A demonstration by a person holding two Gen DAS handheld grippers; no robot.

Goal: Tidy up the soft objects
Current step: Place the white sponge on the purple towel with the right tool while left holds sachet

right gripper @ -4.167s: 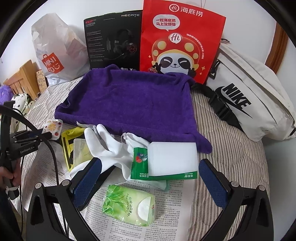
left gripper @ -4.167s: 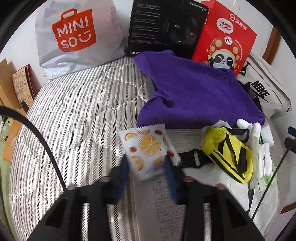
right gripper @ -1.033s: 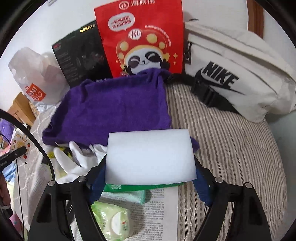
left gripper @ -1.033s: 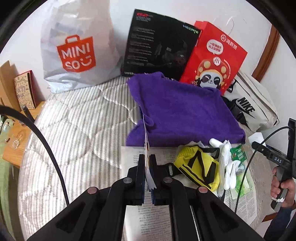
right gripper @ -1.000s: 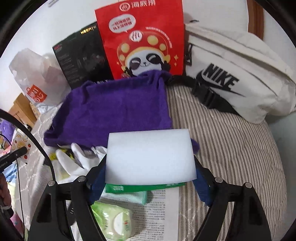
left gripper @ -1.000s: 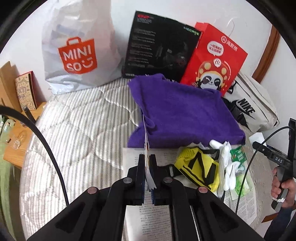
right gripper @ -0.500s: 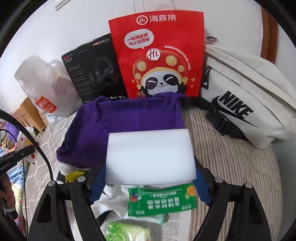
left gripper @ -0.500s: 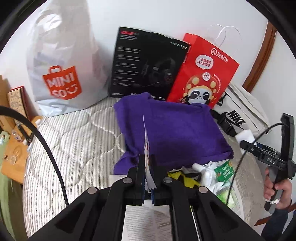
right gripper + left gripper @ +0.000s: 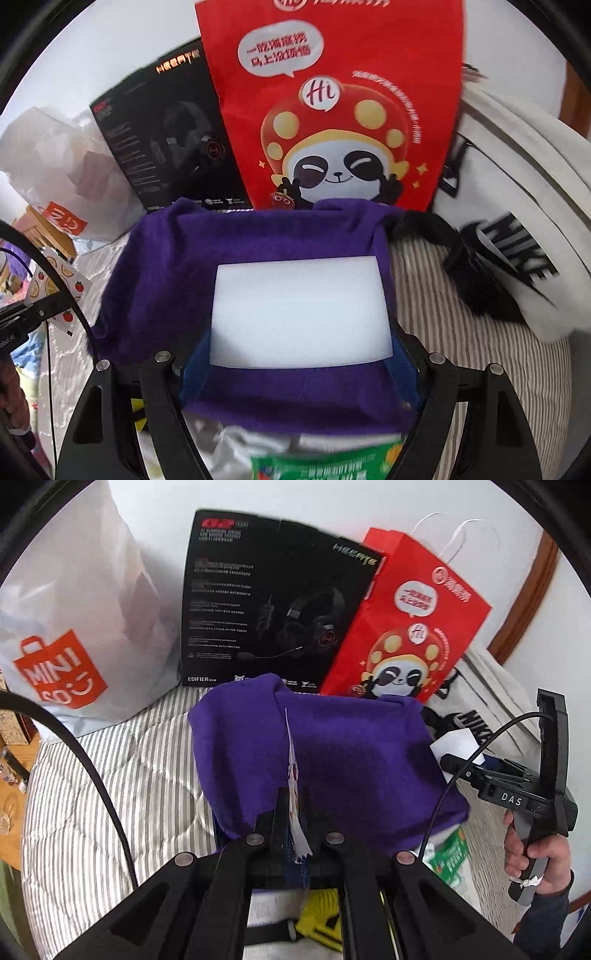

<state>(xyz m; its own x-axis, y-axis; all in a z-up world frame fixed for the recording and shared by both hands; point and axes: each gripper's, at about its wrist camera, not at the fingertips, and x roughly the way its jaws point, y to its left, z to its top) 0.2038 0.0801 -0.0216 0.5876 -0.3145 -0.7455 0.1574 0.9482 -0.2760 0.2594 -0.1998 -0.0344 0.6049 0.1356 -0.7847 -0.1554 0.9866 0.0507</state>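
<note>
My left gripper (image 9: 293, 814) is shut on a thin fruit-print packet (image 9: 295, 812), held edge-on above the purple towel (image 9: 351, 760) on the striped bed. The packet also shows in the right wrist view (image 9: 64, 291). My right gripper (image 9: 299, 350) is shut on a white sponge block (image 9: 299, 314), held flat over the purple towel (image 9: 166, 288). The right gripper and its sponge (image 9: 458, 744) show at the right in the left wrist view. A yellow pouch (image 9: 321, 923) and a green packet (image 9: 321, 465) lie below the towel's near edge.
Along the wall stand a white Miniso bag (image 9: 70, 638), a black headset box (image 9: 273, 616), a red panda bag (image 9: 332, 110) and a white Nike bag (image 9: 517, 229). A striped quilt (image 9: 110, 812) covers the bed. A wooden stand (image 9: 11, 768) is at the left.
Both grippers have moved forward over the purple towel with their loads. The gloves, yellow pouch and packets have slid toward the bottom of both views.
</note>
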